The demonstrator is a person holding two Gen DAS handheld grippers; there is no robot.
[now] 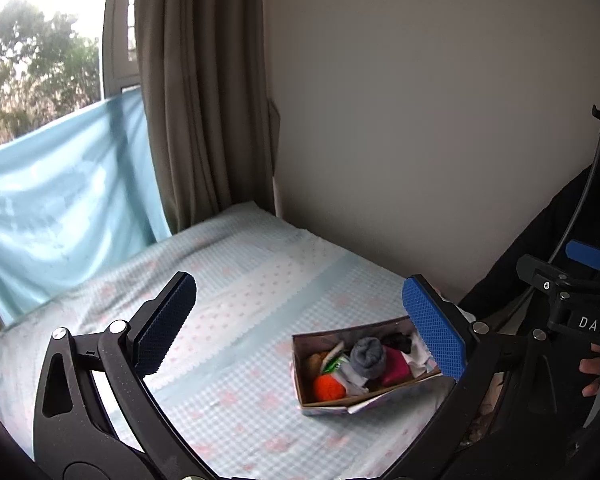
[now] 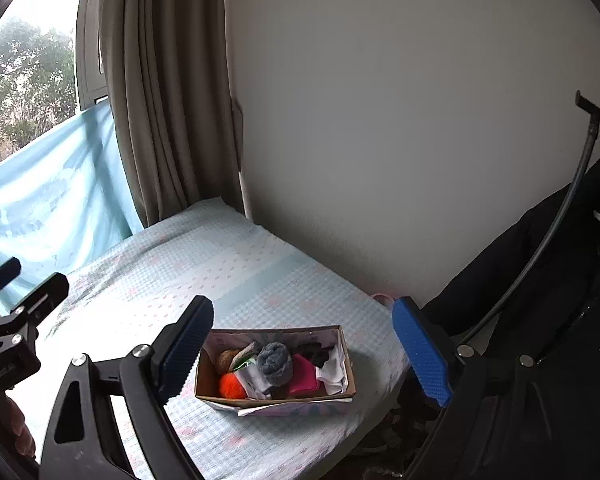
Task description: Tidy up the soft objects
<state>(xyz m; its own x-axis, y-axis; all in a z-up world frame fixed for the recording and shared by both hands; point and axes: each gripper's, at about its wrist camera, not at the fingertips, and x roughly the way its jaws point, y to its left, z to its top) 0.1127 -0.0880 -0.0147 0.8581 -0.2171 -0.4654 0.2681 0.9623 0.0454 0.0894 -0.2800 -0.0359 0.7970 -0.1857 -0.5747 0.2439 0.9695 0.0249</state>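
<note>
Small open cardboard box (image 2: 275, 372) sits on the checked pale-blue bed cover (image 2: 228, 264), near its wall-side edge. It is packed with soft items: grey rolled sock (image 2: 275, 362), orange pompom (image 2: 231, 386), pink fabric piece (image 2: 305, 376). Left claw (image 1: 300, 324) and right claw (image 2: 312, 354) both wide, empty, well above the bed. Sorting looks finished; next move, if any: check for strays.

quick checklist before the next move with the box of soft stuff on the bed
1. Left gripper fingers open, nothing held: ok.
2. Right gripper fingers open, nothing held: ok.
3. Cardboard box sits flat on the bed: ok.
4. Grey rolled sock, orange ball and pink item inside the box: ok.
5. Loose soft items left on the bed: none seen, ok.
6. Box clear of the bed edge: cannot tell.
</note>
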